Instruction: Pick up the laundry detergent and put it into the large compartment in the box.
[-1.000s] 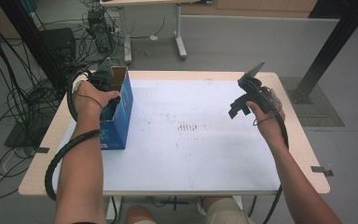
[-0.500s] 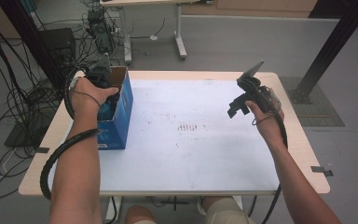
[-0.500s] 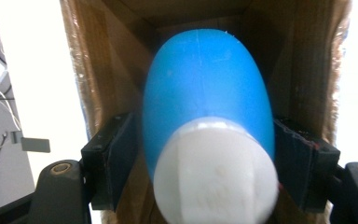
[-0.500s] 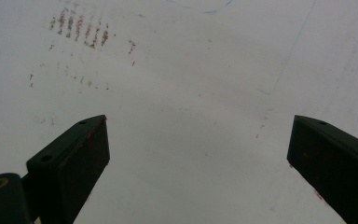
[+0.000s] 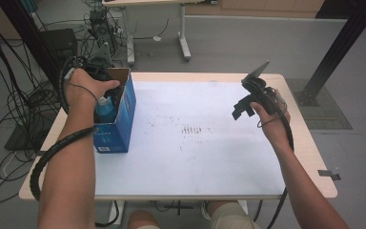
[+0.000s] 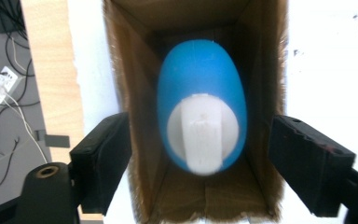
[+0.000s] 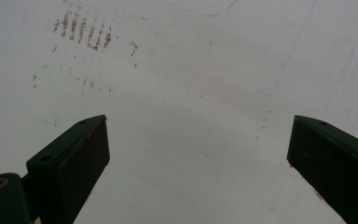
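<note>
Below the left gripper (image 6: 200, 154), jaws just opened, the blue bottle (image 6: 201, 93) stands boxed.

Box (image 6: 140, 116) by the tabletop's left edge is rough brown cardboard inside, printed glossy blue outside. Bottle (image 6: 200, 88) in it looks like smooth blue plastic with a matt white cap (image 6: 202, 135). Tabletop (image 5: 209, 157) is matt white, scuffed.

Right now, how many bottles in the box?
1. A blue bottle with a white cap stands inside the cardboard box at the table's left edge, below the open left gripper. The box walls may hide others.
</note>
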Tool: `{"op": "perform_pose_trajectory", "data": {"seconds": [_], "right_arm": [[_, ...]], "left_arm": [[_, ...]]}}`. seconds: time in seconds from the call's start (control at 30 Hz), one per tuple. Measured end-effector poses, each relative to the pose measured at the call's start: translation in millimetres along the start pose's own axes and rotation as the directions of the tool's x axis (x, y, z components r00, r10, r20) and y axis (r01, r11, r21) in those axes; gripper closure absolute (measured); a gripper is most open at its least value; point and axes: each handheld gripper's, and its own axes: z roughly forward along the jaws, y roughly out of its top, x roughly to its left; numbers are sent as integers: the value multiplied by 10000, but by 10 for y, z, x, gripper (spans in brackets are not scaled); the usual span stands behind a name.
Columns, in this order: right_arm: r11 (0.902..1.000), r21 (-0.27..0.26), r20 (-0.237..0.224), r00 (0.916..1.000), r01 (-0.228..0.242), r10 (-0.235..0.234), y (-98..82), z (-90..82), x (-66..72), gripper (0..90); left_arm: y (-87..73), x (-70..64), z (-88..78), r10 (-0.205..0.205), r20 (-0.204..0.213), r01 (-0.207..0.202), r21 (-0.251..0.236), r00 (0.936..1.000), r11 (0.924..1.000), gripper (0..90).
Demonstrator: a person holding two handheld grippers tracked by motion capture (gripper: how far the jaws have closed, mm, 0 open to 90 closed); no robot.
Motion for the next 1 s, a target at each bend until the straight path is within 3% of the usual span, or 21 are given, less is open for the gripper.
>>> {"op": "perform_pose_trajectory", "data": {"seconds": [0.27, 0.33, 0.43, 0.5, 0.57, 0.73, 0.83, 1.0], "right_arm": [[10000, -17, 13, 10000, 70, -70, 19, 3, 30, 57], [10000, -9, 12, 10000, 48, -48, 29, -2, 41, 57], [10000, -13, 30, 10000, 67, -67, 39, -10, 45, 57], [10000, -3, 26, 10000, 42, -42, 45, -15, 40, 57], [10000, 8, 61, 10000, 61, -61, 50, -15, 36, 57], [10000, 45, 13, 10000, -33, 33, 53, -10, -12, 56], [9999, 99, 18, 10000, -68, 68, 63, -4, -33, 57], [9998, 156, 1, 10000, -89, 89, 78, 9, -50, 56]], "left_arm": [[-72, -121, -341, 952, 283, -928, -782, 9951, 9926, 172], [-86, -193, -391, 1380, 361, -1340, -973, 9898, 9862, 163], [-97, -314, -434, 2077, 484, -2008, -1189, 9770, 9724, 134], [-93, -385, -453, 2611, 582, -2524, -1249, 9636, 9595, 135], [-98, -490, -481, 3168, 393, -3099, -1246, 9477, 9426, 132], [-137, -652, -506, 4016, 372, -3935, -1358, 9151, 9092, 107], [-149, -738, -517, 4605, 433, -4518, -1322, 8866, 8823, 96], [-181, -897, -546, 5604, 544, -5512, -1250, 8264, 8250, 88]]}}
